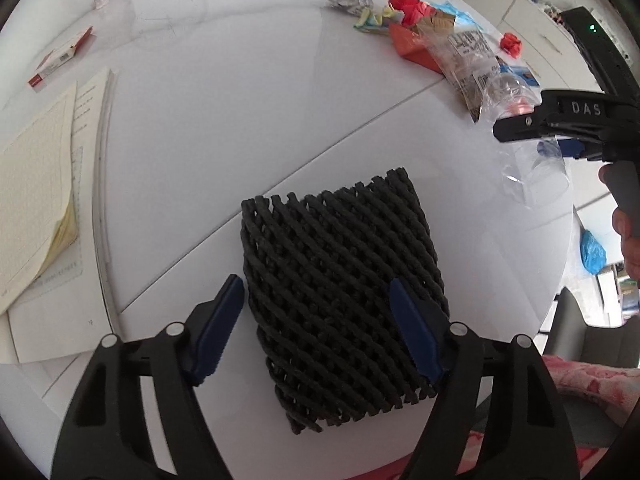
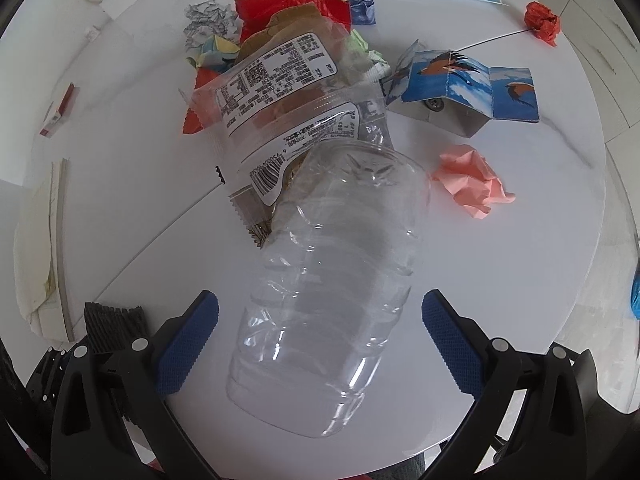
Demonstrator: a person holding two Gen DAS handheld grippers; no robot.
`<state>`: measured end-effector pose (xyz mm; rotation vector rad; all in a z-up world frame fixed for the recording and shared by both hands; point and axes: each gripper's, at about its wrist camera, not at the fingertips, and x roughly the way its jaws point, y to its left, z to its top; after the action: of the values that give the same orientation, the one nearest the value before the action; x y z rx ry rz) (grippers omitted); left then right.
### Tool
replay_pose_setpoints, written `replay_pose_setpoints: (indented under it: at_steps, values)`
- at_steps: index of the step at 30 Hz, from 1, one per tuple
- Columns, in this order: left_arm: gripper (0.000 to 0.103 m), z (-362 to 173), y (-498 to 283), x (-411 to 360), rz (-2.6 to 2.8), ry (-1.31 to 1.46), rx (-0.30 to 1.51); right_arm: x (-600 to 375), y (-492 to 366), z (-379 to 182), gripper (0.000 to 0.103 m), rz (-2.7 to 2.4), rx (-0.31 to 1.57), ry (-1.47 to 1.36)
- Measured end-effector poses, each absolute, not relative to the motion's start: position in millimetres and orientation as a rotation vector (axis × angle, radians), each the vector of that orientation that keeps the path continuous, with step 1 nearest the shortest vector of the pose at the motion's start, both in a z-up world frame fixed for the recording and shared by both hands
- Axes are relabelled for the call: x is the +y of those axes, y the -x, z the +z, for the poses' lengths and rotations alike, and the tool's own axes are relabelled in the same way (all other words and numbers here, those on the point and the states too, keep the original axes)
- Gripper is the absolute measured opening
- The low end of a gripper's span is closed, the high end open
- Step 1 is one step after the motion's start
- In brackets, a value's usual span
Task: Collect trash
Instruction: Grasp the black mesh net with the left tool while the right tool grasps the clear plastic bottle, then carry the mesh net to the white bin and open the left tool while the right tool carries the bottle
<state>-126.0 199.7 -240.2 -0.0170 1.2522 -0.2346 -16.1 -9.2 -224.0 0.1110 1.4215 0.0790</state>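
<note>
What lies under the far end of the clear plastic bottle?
The clear plastic bottle lies partly over a transparent printed snack bag. A brown serrated wrapper edge shows; the rest beneath is hidden.

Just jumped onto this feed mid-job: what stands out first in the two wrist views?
In the left view, a black foam mesh sleeve lies on the white table, flanked by the open left gripper. In the right view, a clear plastic bottle lies between the open right gripper's fingers. Beyond it sits a heap of wrappers and crumpled paper, with a pink paper ball to the right.
</note>
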Motion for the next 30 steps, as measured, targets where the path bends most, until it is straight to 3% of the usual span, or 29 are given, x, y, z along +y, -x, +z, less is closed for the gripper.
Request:
replay_pose_setpoints:
  at_steps: [5,10,15,30]
  values:
    - [0.062,-240.0,134.3,200.2,-0.213,0.051,1.228,0.8,12.0,-231.5,0.088,0.125,1.445,-0.094]
    - [0.042,-236.2,138.1,195.3,-0.193,0.108,1.221,10.8,10.3,-243.8,0.082,0.189,1.471,-0.099]
    - [0.015,-231.8,142.0,195.8,-0.131,0.148,1.191,10.9,4.8,-250.5,0.08,0.241,1.478,-0.09]
    - [0.011,-210.3,144.6,200.8,-0.055,0.19,1.107,-29.7,16.7,-213.3,0.076,0.374,1.46,-0.113]
